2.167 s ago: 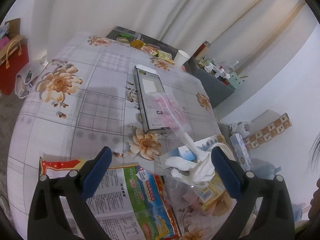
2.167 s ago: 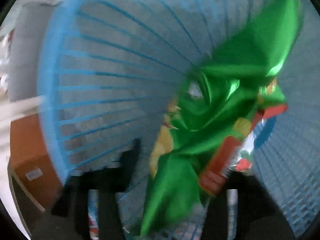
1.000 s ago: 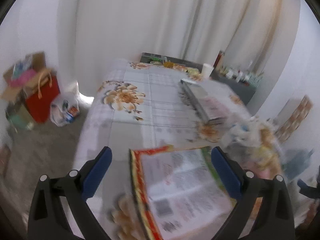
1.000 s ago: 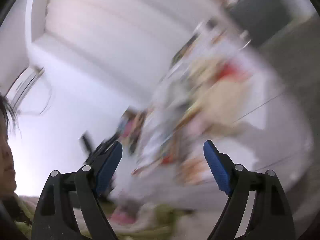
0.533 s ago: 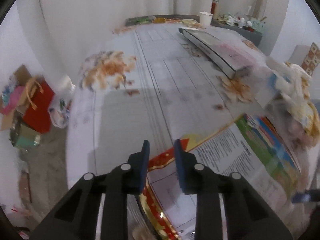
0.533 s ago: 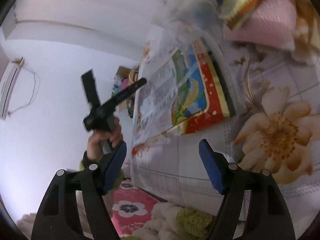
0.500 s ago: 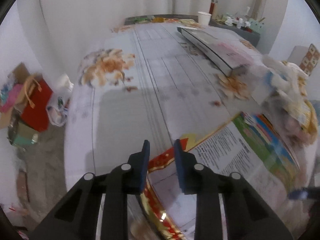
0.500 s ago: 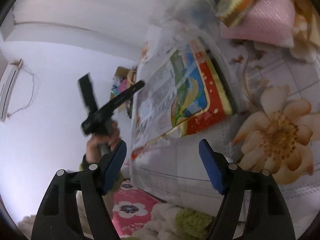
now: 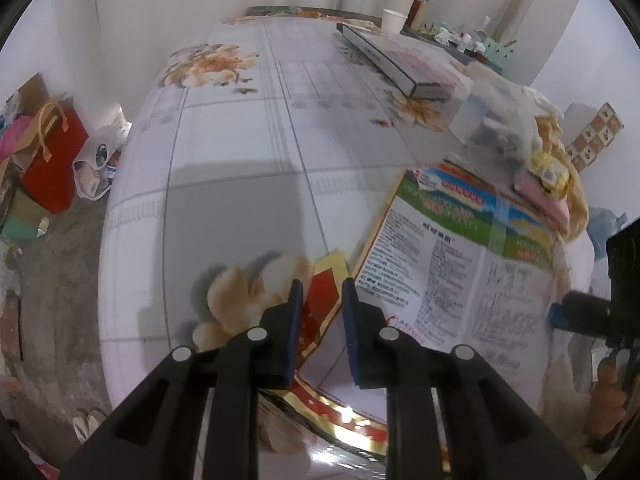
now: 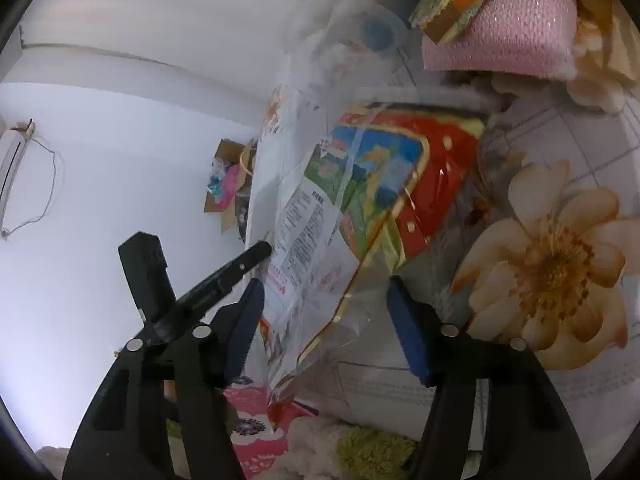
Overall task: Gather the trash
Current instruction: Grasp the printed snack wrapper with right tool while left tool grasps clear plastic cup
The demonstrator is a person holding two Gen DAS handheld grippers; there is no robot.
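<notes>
A big printed snack bag [image 9: 460,248] with a red and gold border lies flat at the near edge of the flowered table [image 9: 248,152]. My left gripper [image 9: 322,286] points down at the bag's red corner. Its jaws are closing, the corner lies flat in the narrow gap, and the pads do not pinch it. In the right wrist view the same bag [image 10: 360,184] has its clear lower edge between the fingers of my right gripper [image 10: 326,320]. These jaws are closing too and stand apart from the film. The left gripper [image 10: 262,249] touches the bag's far side there.
Beyond the bag lies a heap of trash: a clear plastic bag with tissue [image 9: 500,120], a pink packet [image 10: 516,40] and yellow wrappers [image 9: 548,168]. A long box [image 9: 400,64] and a paper cup [image 9: 394,20] sit further back. A red carrier bag [image 9: 52,160] stands on the floor.
My left gripper dropped to the bag's corner and its jaws went from wide to nearly together. My right gripper swung in to the bag's edge and its jaws narrowed.
</notes>
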